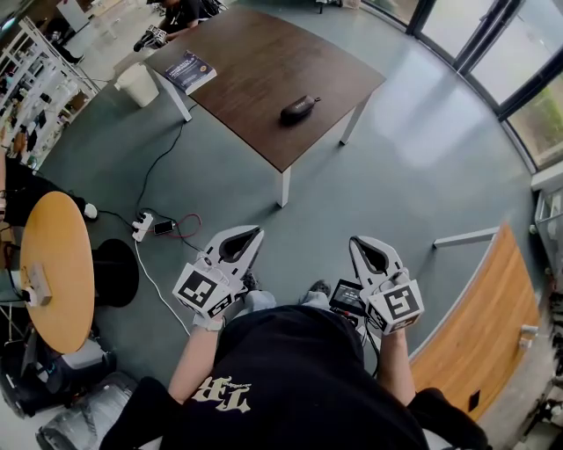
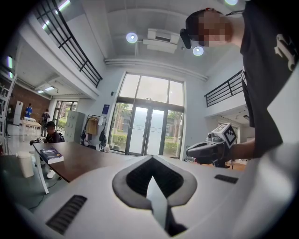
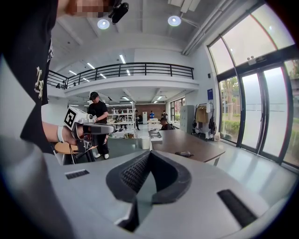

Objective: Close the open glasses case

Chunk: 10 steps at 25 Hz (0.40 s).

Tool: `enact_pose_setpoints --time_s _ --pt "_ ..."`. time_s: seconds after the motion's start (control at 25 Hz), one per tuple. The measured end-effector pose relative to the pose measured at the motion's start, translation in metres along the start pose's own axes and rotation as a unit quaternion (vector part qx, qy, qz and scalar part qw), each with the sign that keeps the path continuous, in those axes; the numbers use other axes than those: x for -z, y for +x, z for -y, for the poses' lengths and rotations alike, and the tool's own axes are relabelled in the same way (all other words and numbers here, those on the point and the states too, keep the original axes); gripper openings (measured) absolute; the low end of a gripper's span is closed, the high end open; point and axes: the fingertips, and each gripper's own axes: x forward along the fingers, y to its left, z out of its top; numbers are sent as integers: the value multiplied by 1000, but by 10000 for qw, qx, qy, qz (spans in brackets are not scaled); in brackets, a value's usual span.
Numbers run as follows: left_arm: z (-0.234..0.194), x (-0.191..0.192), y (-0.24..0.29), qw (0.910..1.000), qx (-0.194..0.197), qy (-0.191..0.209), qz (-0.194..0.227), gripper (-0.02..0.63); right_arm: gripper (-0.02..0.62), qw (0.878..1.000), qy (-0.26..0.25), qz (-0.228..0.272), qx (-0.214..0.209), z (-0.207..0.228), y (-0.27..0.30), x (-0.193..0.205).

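Note:
The glasses case (image 1: 299, 109) is a small dark oblong lying on the brown table (image 1: 264, 61), far ahead of me. It also shows as a tiny dark shape (image 3: 186, 153) in the right gripper view. From here I cannot tell whether its lid is open. My left gripper (image 1: 254, 233) and right gripper (image 1: 356, 243) are held close to my body over the floor, well short of the table. Both are shut with nothing between the jaws. In the left gripper view the jaw tips (image 2: 152, 159) meet, as they do in the right gripper view (image 3: 148, 153).
A book (image 1: 190, 70) lies at the table's far left corner, where a person (image 1: 180, 12) sits. A white bin (image 1: 136, 84) stands beside it. A power strip (image 1: 142, 226) with cables lies on the floor, left of a round wooden table (image 1: 54, 264). A curved wooden bench (image 1: 479, 325) is right.

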Motion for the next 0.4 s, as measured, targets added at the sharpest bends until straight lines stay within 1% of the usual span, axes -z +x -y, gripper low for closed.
enact_pose_setpoints --time_s 0.4 --pt "-10 -6 9 10000 -31 -2 0 6 -15 9999 -6 -20 102 16 5 -4"
